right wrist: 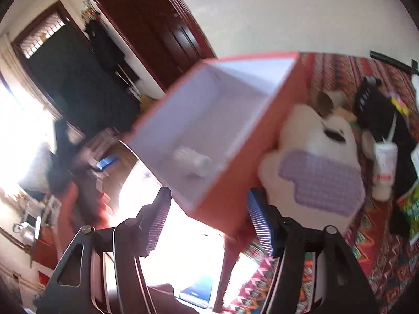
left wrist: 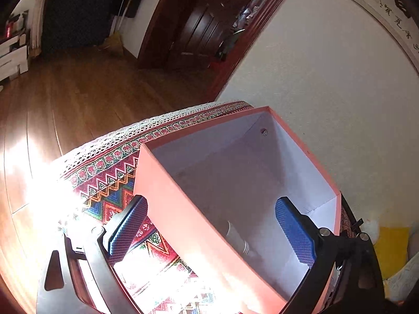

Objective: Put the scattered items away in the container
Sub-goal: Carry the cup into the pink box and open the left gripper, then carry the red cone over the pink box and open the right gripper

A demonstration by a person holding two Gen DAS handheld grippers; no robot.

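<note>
Both claws gape empty: the left claw [left wrist: 212,231] straddles the near wall of the pink cardboard box [left wrist: 167,198], one finger inside, where a small silvery cylinder [left wrist: 237,238] lies just ahead. Beyond the right claw [right wrist: 208,222], past the box's far side, a white plush toy [right wrist: 309,136] waits on the patterned bench [right wrist: 377,256]. It looks soft and light, probably best pinched at its bulging body.

Brushed Chinese characters ran down a wall scroll [left wrist: 392,18], too distorted to read. Print on a white cup [right wrist: 384,167] and green packet [right wrist: 411,209] was blurred.
</note>
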